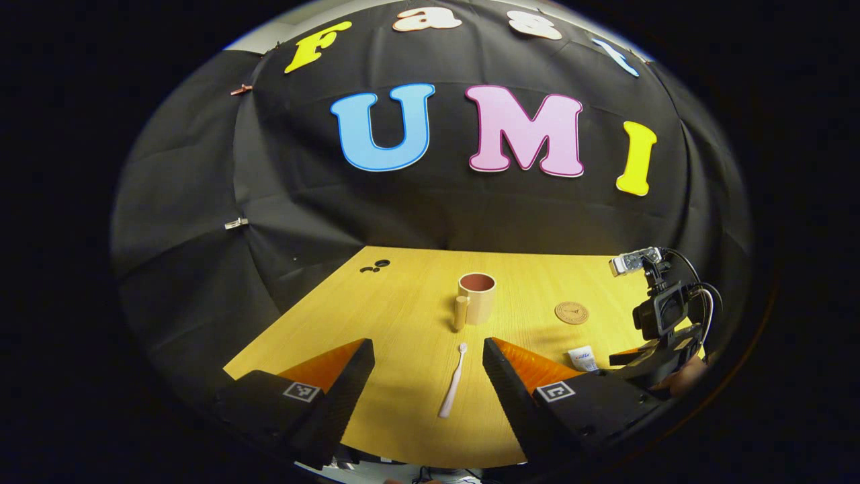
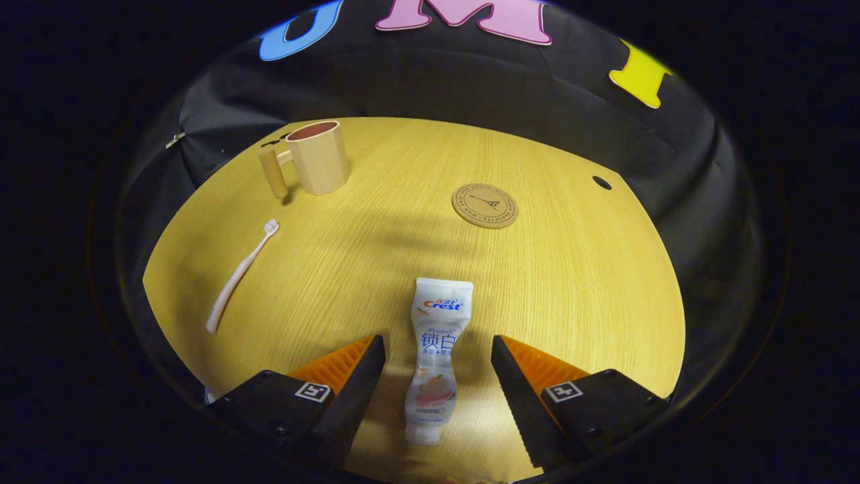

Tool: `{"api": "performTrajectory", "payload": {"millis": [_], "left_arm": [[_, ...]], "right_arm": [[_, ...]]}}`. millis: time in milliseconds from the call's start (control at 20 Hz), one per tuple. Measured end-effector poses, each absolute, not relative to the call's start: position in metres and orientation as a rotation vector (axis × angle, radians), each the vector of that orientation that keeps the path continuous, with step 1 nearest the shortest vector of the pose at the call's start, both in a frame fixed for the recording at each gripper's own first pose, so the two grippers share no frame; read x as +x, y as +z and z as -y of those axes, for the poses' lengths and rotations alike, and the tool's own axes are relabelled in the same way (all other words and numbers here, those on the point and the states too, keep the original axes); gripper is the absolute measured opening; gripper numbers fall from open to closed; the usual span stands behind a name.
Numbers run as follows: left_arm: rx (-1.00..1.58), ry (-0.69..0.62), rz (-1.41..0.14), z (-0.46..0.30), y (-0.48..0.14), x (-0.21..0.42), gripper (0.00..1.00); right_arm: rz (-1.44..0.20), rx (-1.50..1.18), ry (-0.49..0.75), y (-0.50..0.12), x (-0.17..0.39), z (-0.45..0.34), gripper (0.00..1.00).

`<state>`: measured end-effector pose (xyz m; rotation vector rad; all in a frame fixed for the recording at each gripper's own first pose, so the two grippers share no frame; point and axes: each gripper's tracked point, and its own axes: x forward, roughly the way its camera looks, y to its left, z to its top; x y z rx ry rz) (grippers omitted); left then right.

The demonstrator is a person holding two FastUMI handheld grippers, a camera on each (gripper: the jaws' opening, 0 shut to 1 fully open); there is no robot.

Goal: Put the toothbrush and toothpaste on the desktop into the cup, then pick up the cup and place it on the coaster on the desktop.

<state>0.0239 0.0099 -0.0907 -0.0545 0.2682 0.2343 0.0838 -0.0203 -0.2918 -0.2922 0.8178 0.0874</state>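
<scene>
Both grippers hang spread over the desk (image 2: 605, 282): the right gripper (image 2: 438, 376) straddles the toothpaste (image 2: 433, 356), the left gripper (image 1: 427, 376) brackets the toothbrush (image 1: 453, 383), neither touching. Loading seems just begun; next, lower and pinch. Beyond stand the empty cup (image 2: 317, 156) and, well apart, the coaster (image 2: 484, 206).

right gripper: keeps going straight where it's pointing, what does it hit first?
Most likely the toothpaste. The tube lies flat on the desktop, its lower half already between the open fingers of the right gripper. Height above the tube is unclear, so it could meet the desktop instead.
</scene>
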Motion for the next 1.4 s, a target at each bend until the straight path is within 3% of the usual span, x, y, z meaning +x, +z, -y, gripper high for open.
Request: {"api": "performTrajectory", "payload": {"millis": [250, 350, 400, 450, 500, 550, 600, 650, 700, 900, 950, 1000, 1400], "left_arm": [[-0.051, 0.227, -0.276, -0.009, -0.093, 0.025, 1.00], [-0.046, 0.221, -0.276, -0.009, -0.092, 0.026, 1.00], [-0.045, 0.219, -0.276, -0.008, -0.092, 0.026, 0.99], [-0.044, 0.216, -0.277, -0.008, -0.093, 0.027, 1.00], [-0.045, 0.216, -0.281, -0.008, -0.093, 0.028, 1.00], [-0.046, 0.214, -0.285, -0.007, -0.095, 0.028, 1.00], [-0.048, 0.212, -0.288, -0.007, -0.095, 0.029, 1.00], [-0.049, 0.212, -0.290, -0.007, -0.096, 0.030, 1.00], [-0.051, 0.213, -0.295, -0.008, -0.096, 0.030, 1.00], [-0.066, 0.222, -0.311, -0.007, -0.101, 0.031, 0.99], [-0.072, 0.226, -0.317, -0.008, -0.104, 0.031, 1.00], [-0.078, 0.229, -0.324, -0.008, -0.107, 0.032, 1.00], [-0.127, 0.186, -0.422, -0.019, -0.143, 0.049, 1.00]], "right_arm": [[-0.875, -0.298, 0.105, -0.306, 0.085, 0.024, 0.93], [-0.892, -0.282, 0.111, -0.309, 0.082, 0.023, 0.81], [-0.892, -0.272, 0.110, -0.310, 0.082, 0.022, 0.67], [-0.895, -0.267, 0.114, -0.311, 0.082, 0.021, 0.70], [-0.897, -0.264, 0.121, -0.311, 0.081, 0.018, 0.59], [-0.901, -0.262, 0.135, -0.312, 0.080, 0.015, 0.64], [-0.906, -0.264, 0.145, -0.313, 0.080, 0.014, 0.57], [-0.915, -0.260, 0.156, -0.314, 0.079, 0.010, 0.60], [-0.915, -0.253, 0.161, -0.314, 0.080, 0.009, 0.40], [-0.920, -0.243, 0.176, -0.314, 0.081, 0.009, 0.31], [-0.922, -0.250, 0.194, -0.314, 0.080, 0.009, 0.19], [-0.924, -0.256, 0.210, -0.313, 0.080, 0.009, 0.28], [-0.857, -0.263, 0.198, -0.280, 0.083, 0.031, 0.27]]}}
